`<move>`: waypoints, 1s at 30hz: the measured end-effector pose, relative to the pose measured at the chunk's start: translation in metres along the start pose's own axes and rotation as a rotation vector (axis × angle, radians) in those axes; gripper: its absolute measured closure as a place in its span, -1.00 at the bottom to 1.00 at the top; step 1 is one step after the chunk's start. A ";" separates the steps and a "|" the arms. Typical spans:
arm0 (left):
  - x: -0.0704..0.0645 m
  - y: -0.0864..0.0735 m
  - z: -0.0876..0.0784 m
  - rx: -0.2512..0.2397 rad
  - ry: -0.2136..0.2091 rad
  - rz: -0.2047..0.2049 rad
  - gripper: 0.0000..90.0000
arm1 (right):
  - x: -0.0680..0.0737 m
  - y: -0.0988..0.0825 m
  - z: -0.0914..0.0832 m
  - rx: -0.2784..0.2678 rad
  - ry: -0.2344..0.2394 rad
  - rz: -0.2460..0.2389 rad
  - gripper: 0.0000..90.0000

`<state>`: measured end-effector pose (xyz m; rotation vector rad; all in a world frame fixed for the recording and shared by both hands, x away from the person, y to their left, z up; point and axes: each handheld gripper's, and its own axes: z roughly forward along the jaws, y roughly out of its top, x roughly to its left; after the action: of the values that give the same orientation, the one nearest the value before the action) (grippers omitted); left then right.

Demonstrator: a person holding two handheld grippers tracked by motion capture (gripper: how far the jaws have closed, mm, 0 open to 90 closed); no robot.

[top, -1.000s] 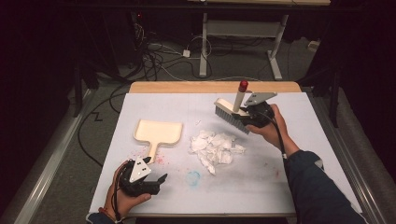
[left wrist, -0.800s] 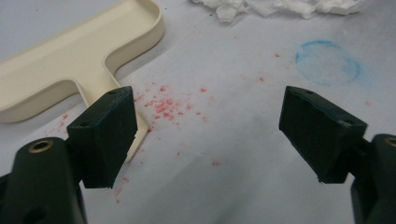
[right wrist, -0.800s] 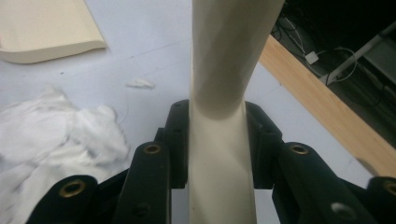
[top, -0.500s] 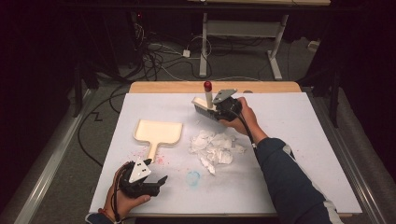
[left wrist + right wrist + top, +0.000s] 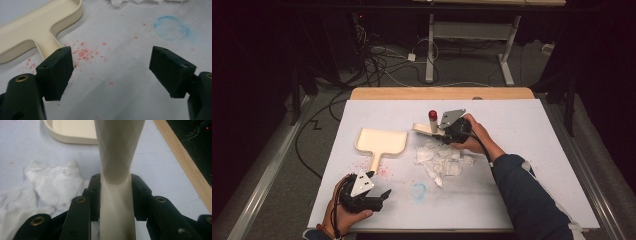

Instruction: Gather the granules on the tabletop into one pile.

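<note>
Overhead, white-covered bench (image 5: 532, 150), cream dustpan (image 5: 382, 141) left of crumpled tissue pile (image 5: 439, 159), right gripper (image 5: 451, 129) with jaws clamped on cream brush handle (image 5: 117, 157) just behind the pile, left gripper (image 5: 377, 197) jaws wide and empty near front edge

**Three cameras, one table**

The high view looks down and forward from above my side of the table (image 5: 532, 130), far enough to take in both my grippers. The camera on my left gripper (image 5: 112, 72) looks close along its jaws at the dustpan (image 5: 32, 32) just ahead. The one on my right gripper (image 5: 116, 195) sits tight against the brush handle (image 5: 117, 157). All three share the dustpan and the crumpled paper (image 5: 50, 182).
</note>
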<state>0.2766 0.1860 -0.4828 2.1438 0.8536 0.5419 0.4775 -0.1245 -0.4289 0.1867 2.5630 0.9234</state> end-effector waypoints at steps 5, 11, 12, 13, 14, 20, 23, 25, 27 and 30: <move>-0.001 0.000 0.000 0.007 0.003 0.004 -0.58 | 0.007 -0.011 -0.013 -0.029 0.040 -0.011 0.50; -0.001 0.000 0.000 0.015 0.008 0.006 -0.58 | 0.019 -0.017 -0.029 -0.049 0.092 -0.049 0.50; -0.001 0.000 0.000 0.016 0.009 0.006 -0.58 | 0.022 -0.017 -0.031 -0.043 0.089 -0.057 0.50; -0.002 0.000 0.000 0.018 0.012 0.008 -0.58 | 0.024 -0.018 -0.033 -0.047 0.092 -0.063 0.51; -0.002 0.000 0.000 0.020 0.013 0.010 -0.58 | 0.026 -0.019 -0.036 -0.052 0.105 -0.067 0.51; -0.003 0.000 0.001 0.030 0.014 0.014 -0.58 | 0.033 -0.022 -0.050 -0.070 0.102 -0.072 0.52; -0.003 0.000 0.001 0.030 0.016 0.013 -0.58 | 0.032 -0.023 -0.056 -0.074 0.052 -0.041 0.52; -0.003 0.000 0.001 0.031 0.018 0.014 -0.58 | 0.030 -0.024 -0.062 -0.088 0.007 -0.010 0.52; -0.003 0.000 0.001 0.032 0.019 0.014 -0.58 | 0.027 -0.025 -0.069 -0.100 -0.024 0.044 0.52; -0.003 0.000 0.000 0.030 0.018 0.014 -0.58 | 0.025 -0.029 -0.081 -0.089 -0.066 0.106 0.52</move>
<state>0.2748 0.1837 -0.4834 2.1766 0.8629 0.5593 0.4216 -0.1873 -0.3993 0.3241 2.4661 1.0505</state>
